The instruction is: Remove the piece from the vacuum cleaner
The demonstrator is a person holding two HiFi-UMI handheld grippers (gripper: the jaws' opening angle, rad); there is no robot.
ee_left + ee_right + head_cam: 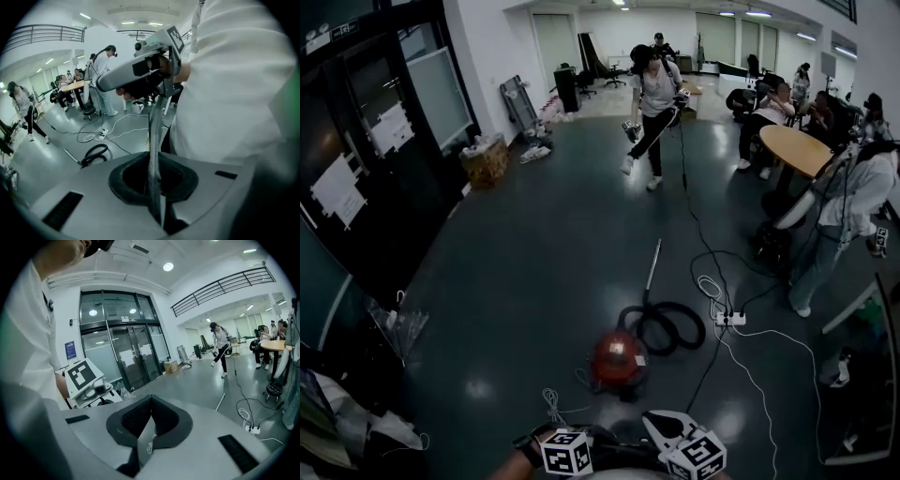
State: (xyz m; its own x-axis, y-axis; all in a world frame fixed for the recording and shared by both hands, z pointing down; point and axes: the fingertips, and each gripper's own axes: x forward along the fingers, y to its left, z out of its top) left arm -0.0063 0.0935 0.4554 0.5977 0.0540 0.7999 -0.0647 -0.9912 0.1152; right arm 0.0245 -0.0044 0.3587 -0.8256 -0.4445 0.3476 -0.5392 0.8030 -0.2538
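The red vacuum cleaner (617, 357) stands on the dark floor just ahead of me. Its black hose (664, 327) is coiled beside it, and the thin wand (652, 268) lies pointing away. Both grippers are held close to my body, above and short of the vacuum. My left gripper (567, 451) (153, 123) has its jaws pressed together edge-on with nothing between them. My right gripper (691, 452) (150, 400) also has its pads meeting at the tip, holding nothing. A hand holds the right gripper (143, 70) in the left gripper view.
A white power strip (730, 319) with cables lies right of the hose. A person (653, 98) walks at the back; another person (853, 211) stands near a round table (797, 148). Glass doors (366, 141) line the left, with a box (487, 161) by the wall.
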